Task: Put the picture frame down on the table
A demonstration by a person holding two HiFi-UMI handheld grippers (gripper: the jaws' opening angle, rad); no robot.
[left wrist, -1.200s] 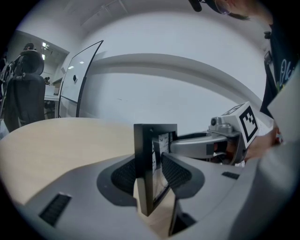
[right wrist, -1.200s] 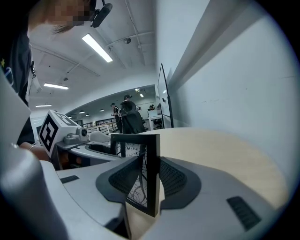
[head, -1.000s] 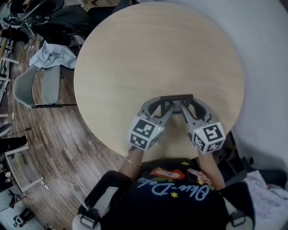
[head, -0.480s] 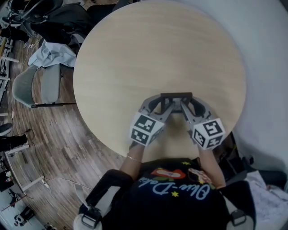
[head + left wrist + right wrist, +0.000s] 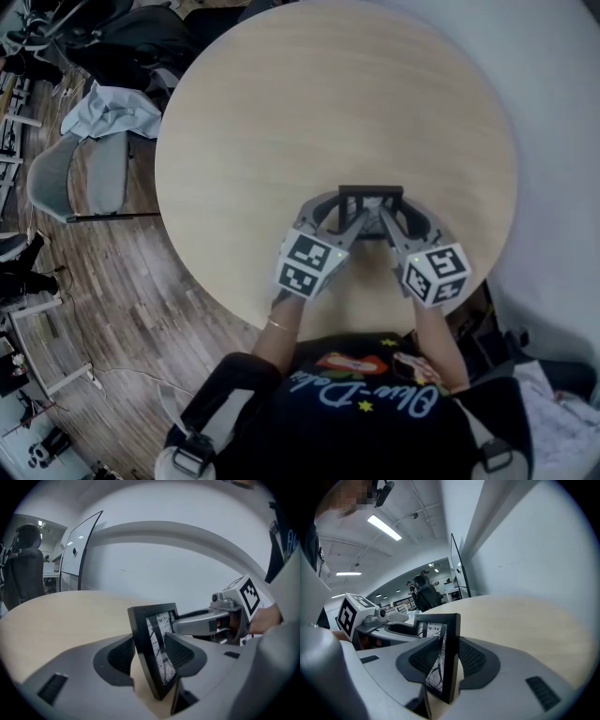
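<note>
Pale round table (image 5: 328,103) fills the scene, bare but for one thing; the picture frame (image 5: 371,193) stands upright on its edge close to the table's near edge, right in front of the person; its lower edge looks down at the wood or just off it, I cannot tell which; a gripper takes each end, since a thin upright frame would tip if it were guided from one side only; the right gripper (image 5: 397,217) is clamped on the frame's right end, ribbed pads against front and back, keeping it square; the left gripper (image 5: 345,217) has just been opening its jaws with the frame's left end between them; in the left gripper view the frame leans across the gap and bare table shows between one pad and its back, so that side reads as spread around the frame, not pinching it; my judgement is that the set-down is nearly done, the right grip steadying things while the left frees itself; the risk is a topple once that second grip goes, and no rear stand is visible; beyond the table's left edge a grey chair (image 5: 80,173) with a cloth draped over it sits on wood flooring (image 5: 122,309); a white wall (image 5: 553,141) runs past the right edge.
</note>
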